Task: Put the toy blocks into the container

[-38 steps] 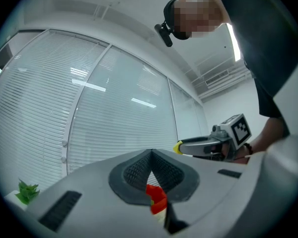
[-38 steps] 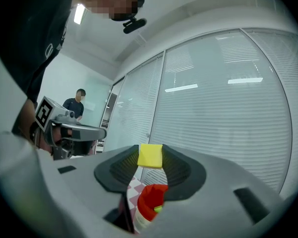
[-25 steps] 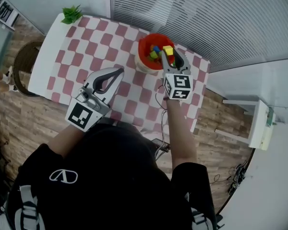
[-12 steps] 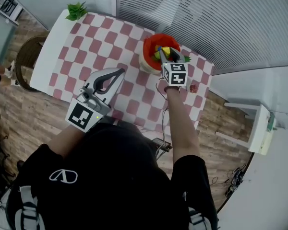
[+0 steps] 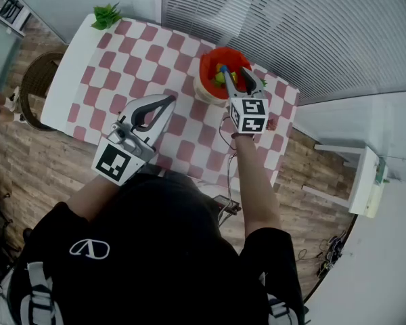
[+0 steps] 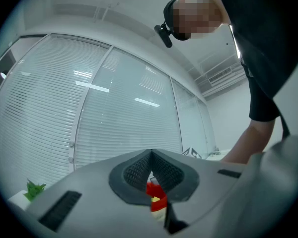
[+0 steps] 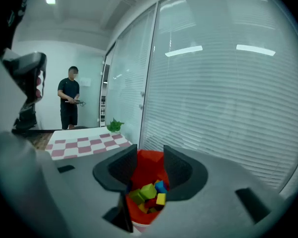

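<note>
The red container [image 5: 213, 63] stands near the far right corner of the checkered table [image 5: 122, 53]. It holds several toy blocks, among them a green block [image 7: 148, 190], a blue block [image 7: 160, 185] and a yellow block [image 7: 160, 199]. My right gripper [image 5: 234, 78] hovers just above the container's rim [image 7: 148, 158]. Its jaws are opening and nothing is between them. A small red block [image 5: 272, 124] lies on the table right of the container, and a green piece [image 5: 262, 84] lies beside it. My left gripper [image 5: 168, 101] is shut and empty over the table's middle, its fingertips [image 6: 150, 155] pointing toward the container [image 6: 156, 195].
A green plant [image 5: 107, 17] sits at the table's far left corner. A round wicker seat [image 5: 37, 90] stands left of the table and a white stand [image 5: 365, 175] to the right. Window blinds run behind. A person [image 7: 69, 100] stands beyond the table's far end.
The yellow block that sat between the right jaws is gone from them and lies in the container. The right gripper has shifted slightly over the container. The left gripper has stayed put.
</note>
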Demonstrator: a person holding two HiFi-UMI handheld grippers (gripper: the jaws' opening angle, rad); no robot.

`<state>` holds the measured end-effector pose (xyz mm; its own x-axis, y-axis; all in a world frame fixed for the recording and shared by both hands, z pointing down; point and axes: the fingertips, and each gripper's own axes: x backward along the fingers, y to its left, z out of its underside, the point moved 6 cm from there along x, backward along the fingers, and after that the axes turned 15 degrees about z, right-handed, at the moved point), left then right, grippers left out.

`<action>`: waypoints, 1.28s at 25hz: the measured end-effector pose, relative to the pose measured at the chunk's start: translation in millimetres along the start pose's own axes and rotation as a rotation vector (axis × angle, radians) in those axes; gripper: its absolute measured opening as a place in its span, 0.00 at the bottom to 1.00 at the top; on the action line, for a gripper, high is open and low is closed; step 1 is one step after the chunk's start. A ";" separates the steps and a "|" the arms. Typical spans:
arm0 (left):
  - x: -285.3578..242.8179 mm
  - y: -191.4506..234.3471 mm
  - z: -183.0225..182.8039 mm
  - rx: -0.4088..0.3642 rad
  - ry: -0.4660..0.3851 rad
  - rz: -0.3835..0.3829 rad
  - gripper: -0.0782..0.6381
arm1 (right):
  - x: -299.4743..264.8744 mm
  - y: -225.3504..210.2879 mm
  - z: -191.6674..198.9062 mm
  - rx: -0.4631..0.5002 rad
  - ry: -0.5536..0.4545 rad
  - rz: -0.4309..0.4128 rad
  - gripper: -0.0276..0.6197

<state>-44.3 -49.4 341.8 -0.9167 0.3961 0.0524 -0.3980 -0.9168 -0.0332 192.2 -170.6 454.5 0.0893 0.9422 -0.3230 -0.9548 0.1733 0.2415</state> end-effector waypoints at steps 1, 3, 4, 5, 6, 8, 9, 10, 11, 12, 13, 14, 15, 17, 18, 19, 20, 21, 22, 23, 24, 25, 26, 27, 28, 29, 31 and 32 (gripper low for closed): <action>-0.2 0.6 -0.4 -0.001 -0.001 0.001 0.12 | 12.8 0.3 -10.2 -0.005 -0.041 0.004 0.30; -0.8 1.1 -2.0 -0.006 -0.005 0.003 0.12 | 41.5 2.1 -29.5 -0.016 -0.118 0.012 0.28; -1.1 0.9 -2.6 -0.007 -0.006 0.004 0.12 | 56.4 3.6 -38.2 -0.020 -0.154 0.016 0.27; -1.4 0.5 -2.9 -0.006 -0.006 0.005 0.12 | 71.3 5.6 -46.1 -0.025 -0.188 0.019 0.25; -1.9 -0.1 -3.0 -0.005 -0.006 0.008 0.12 | 85.8 7.9 -53.0 -0.030 -0.221 0.023 0.24; -3.8 -1.4 -3.2 -0.003 -0.009 0.017 0.12 | 112.9 13.6 -64.3 -0.039 -0.272 0.032 0.20; -5.1 -2.2 -3.6 -0.002 -0.011 0.021 0.12 | 125.1 17.4 -69.3 -0.044 -0.289 0.033 0.19; -6.4 -2.9 -4.2 -0.001 -0.014 0.026 0.12 | 136.4 21.5 -73.8 -0.052 -0.302 0.034 0.18; -7.7 -3.7 -4.7 -0.001 -0.015 0.031 0.12 | 146.6 25.5 -76.9 -0.059 -0.315 0.034 0.16; -9.0 -4.6 -5.1 -0.001 -0.016 0.036 0.12 | 155.9 29.1 -78.5 -0.064 -0.327 0.038 0.15; -10.2 -5.4 -5.3 -0.001 -0.015 0.041 0.12 | 164.2 32.3 -78.8 -0.064 -0.338 0.046 0.14; -11.4 -6.0 -5.1 -0.001 -0.013 0.046 0.12 | 171.6 34.9 -78.3 -0.063 -0.348 0.056 0.11; -12.5 -6.4 -4.6 -0.002 -0.010 0.051 0.12 | 178.2 36.8 -77.3 -0.063 -0.356 0.069 0.09; -15.1 -6.7 -3.4 -0.002 -0.012 0.058 0.12 | 188.3 38.5 -73.9 -0.065 -0.369 0.096 0.05; -16.2 -7.2 -3.1 0.000 -0.016 0.060 0.12 | 192.0 38.8 -71.8 -0.067 -0.374 0.107 0.05; -16.9 -8.1 -2.9 0.003 -0.020 0.062 0.12 | 195.2 39.0 -69.8 -0.072 -0.376 0.113 0.05; -17.2 -9.0 -2.9 0.005 -0.021 0.064 0.12 | 197.9 39.1 -68.1 -0.081 -0.377 0.118 0.05; -17.2 -9.5 -3.1 0.006 -0.019 0.067 0.12 | 200.5 39.1 -67.2 -0.091 -0.381 0.124 0.05; -17.1 -9.6 -3.2 0.005 -0.017 0.071 0.12 | 203.1 39.4 -66.9 -0.099 -0.388 0.130 0.05; -16.9 -9.5 -3.2 0.004 -0.015 0.074 0.12 | 205.7 39.8 -66.5 -0.104 -0.396 0.136 0.05; -16.6 -9.3 -2.9 0.004 -0.013 0.075 0.12 | 208.0 40.3 -65.9 -0.106 -0.399 0.141 0.05; -16.3 -9.1 -2.7 0.005 -0.012 0.075 0.12 | 209.8 40.6 -65.0 -0.107 -0.400 0.146 0.05; -16.0 -8.7 -2.6 0.006 -0.012 0.075 0.12 | 211.0 40.7 -64.1 -0.107 -0.400 0.150 0.05; -15.7 -8.3 -2.5 0.006 -0.012 0.074 0.12 | 211.7 40.6 -63.1 -0.104 -0.402 0.155 0.05; -15.4 -7.9 -2.3 0.006 -0.012 0.075 0.12 | 211.8 40.4 -62.5 -0.100 -0.406 0.162 0.05; -15.1 -7.7 -1.9 0.006 -0.011 0.075 0.12 | 211.7 40.2 -61.7 -0.095 -0.408 0.171 0.05; -14.7 -7.9 -1.3 0.004 -0.011 0.077 0.12 | 211.5 39.8 -59.8 -0.086 -0.406 0.186 0.05; -14.6 -8.0 -1.1 0.003 -0.009 0.078 0.12 | 211.4 39.7 -59.1 -0.083 -0.406 0.189 0.05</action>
<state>-27.8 -47.8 340.2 -0.9445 0.3232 0.0591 -0.3255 -0.9449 -0.0344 156.5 18.6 341.7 -0.0009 0.9941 0.1085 -0.9830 -0.0208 0.1825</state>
